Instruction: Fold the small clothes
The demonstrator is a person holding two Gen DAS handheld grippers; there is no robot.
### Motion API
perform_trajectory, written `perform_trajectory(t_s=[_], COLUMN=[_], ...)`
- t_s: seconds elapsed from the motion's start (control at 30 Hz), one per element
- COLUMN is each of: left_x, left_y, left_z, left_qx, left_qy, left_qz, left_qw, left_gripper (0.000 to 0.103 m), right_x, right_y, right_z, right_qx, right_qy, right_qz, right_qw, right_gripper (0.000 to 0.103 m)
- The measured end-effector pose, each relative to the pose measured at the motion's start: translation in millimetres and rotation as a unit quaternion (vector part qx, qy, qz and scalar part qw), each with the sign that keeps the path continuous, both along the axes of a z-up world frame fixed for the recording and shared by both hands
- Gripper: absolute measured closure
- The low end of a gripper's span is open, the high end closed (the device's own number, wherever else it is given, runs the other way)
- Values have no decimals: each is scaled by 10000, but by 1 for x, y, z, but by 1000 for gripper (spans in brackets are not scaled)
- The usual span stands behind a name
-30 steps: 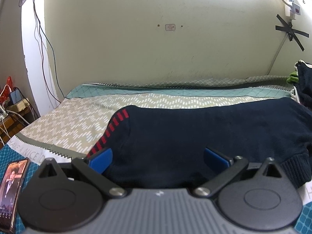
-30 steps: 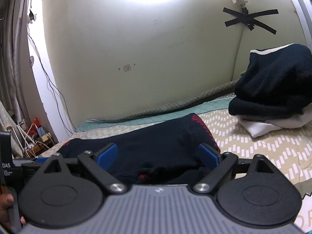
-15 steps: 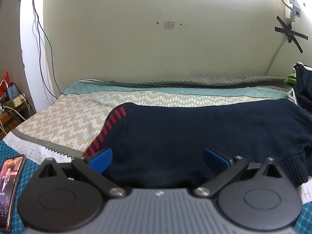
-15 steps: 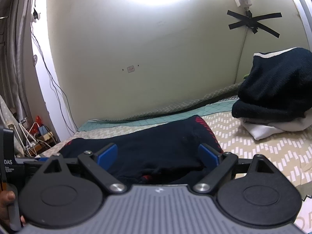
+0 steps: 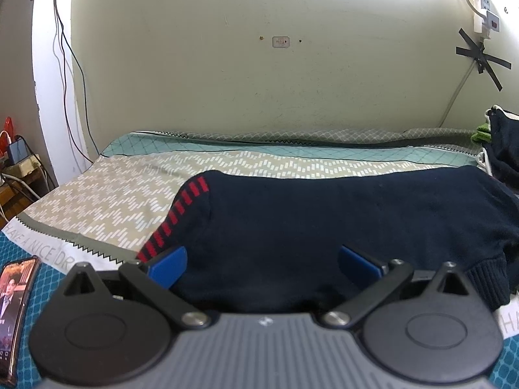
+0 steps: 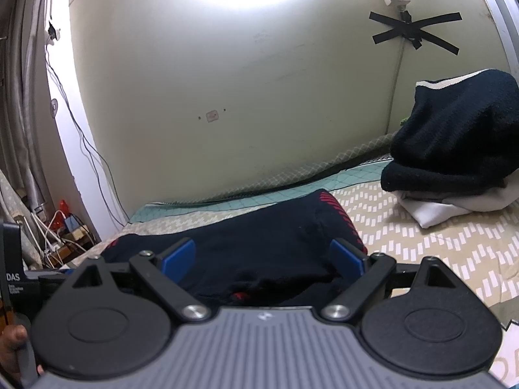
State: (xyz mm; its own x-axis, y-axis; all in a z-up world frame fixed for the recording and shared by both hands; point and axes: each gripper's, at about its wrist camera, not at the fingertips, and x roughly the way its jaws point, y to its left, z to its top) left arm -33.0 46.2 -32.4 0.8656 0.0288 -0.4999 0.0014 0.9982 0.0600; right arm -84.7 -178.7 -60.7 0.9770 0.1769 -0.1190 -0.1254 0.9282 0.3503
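Lying flat across the patterned bed [image 5: 123,194] at frame centre, navy garment [image 5: 324,220], left claw [image 5: 264,264] and right claw [image 6: 259,259] both spread apart over its near edge, gripping nothing.

Before you: dark navy knit garment with red dashes [image 5: 324,227], matt, ribbed at the cuff; patterned beige-and-teal woven bedsheet [image 5: 113,201], matt cloth; black plastic left gripper [image 5: 262,264] with glossy blue pads; glossy-screened phone [image 5: 13,304].
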Motion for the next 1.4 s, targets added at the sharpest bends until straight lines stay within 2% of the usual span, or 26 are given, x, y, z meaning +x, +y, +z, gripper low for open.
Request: perform_trajectory(t_s=[0.3,1.4], left_x=[-4,-6], left_y=[1,-2], left_z=[3,3], left_qx=[-115,-100], left_qy=[-100,-150], left_qz=[-3,-131], left_qw=[9999,9998], left_gripper=[0,0], right_x=[0,1], right_y=[1,0], right_z=[1,1], right_qx=[-41,-73], right_qy=[-9,-4], right_qz=[-7,29], right_qw=[10000,10000], right_gripper=[20,20])
